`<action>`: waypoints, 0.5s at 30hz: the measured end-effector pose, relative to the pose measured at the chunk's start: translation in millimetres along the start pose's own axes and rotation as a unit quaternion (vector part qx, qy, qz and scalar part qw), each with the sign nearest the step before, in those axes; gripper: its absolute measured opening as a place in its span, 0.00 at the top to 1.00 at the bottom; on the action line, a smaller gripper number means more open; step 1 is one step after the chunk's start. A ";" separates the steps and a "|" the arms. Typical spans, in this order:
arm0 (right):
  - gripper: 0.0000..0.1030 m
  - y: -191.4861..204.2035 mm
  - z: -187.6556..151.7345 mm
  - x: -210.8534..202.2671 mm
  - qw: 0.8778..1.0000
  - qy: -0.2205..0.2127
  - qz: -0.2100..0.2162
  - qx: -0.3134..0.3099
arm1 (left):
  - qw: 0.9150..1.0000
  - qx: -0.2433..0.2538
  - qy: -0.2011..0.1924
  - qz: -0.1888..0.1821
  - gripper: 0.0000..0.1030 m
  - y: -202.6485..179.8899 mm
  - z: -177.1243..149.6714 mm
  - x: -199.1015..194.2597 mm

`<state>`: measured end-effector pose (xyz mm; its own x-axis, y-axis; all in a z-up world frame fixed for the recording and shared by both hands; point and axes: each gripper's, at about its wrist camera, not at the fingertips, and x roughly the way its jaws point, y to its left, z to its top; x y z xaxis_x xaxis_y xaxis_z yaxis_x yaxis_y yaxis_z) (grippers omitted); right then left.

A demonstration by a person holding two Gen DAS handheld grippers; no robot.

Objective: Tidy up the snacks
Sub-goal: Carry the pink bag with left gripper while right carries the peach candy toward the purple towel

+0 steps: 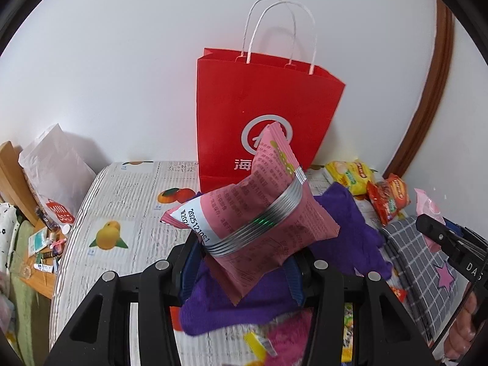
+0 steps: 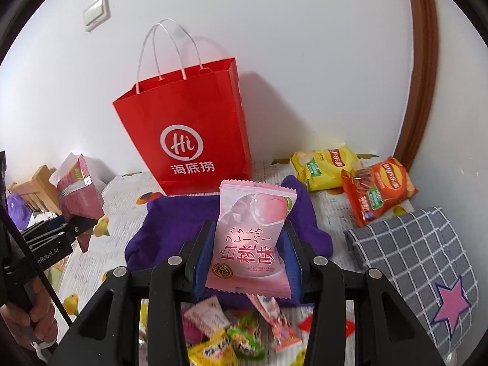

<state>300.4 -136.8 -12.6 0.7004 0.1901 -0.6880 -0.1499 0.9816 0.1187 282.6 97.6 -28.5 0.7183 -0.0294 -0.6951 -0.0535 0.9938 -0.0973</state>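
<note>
While my left gripper (image 1: 244,262) is clamped on a dark pink snack packet (image 1: 253,213) and my right gripper (image 2: 247,262) on a pale peach packet (image 2: 253,238), both before the red bag (image 2: 189,134) at 12 o'clock, I judge them light, soft, slippery, best held mid-body.

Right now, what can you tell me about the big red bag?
The red paper bag stands upright against the white wall, at the back of the fruit-print tablecloth. It has two white twisted handles sticking up, an open top, and a white circle logo reading "Hi" with white Chinese characters below. Its paper looks smooth and stiff. A purple cloth lies at its base.
</note>
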 end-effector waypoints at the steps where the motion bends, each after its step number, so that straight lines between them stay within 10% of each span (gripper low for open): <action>1: 0.59 -1.1 2.8 5.6 1.000 0.003 0.001 0.000 | 1.000 -0.001 0.001 0.003 0.55 0.1 1.8 4.4; 15: 0.59 6.3 46.4 72.6 0.999 0.026 0.032 -0.002 | 0.999 -0.015 0.030 0.009 0.55 -0.4 19.4 69.5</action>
<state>382.6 -115.9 -28.6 0.6518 0.2506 -0.7158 -0.1955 0.9674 0.1607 346.0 97.2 -63.0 0.6740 -0.0186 -0.7385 -0.0878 0.9906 -0.1050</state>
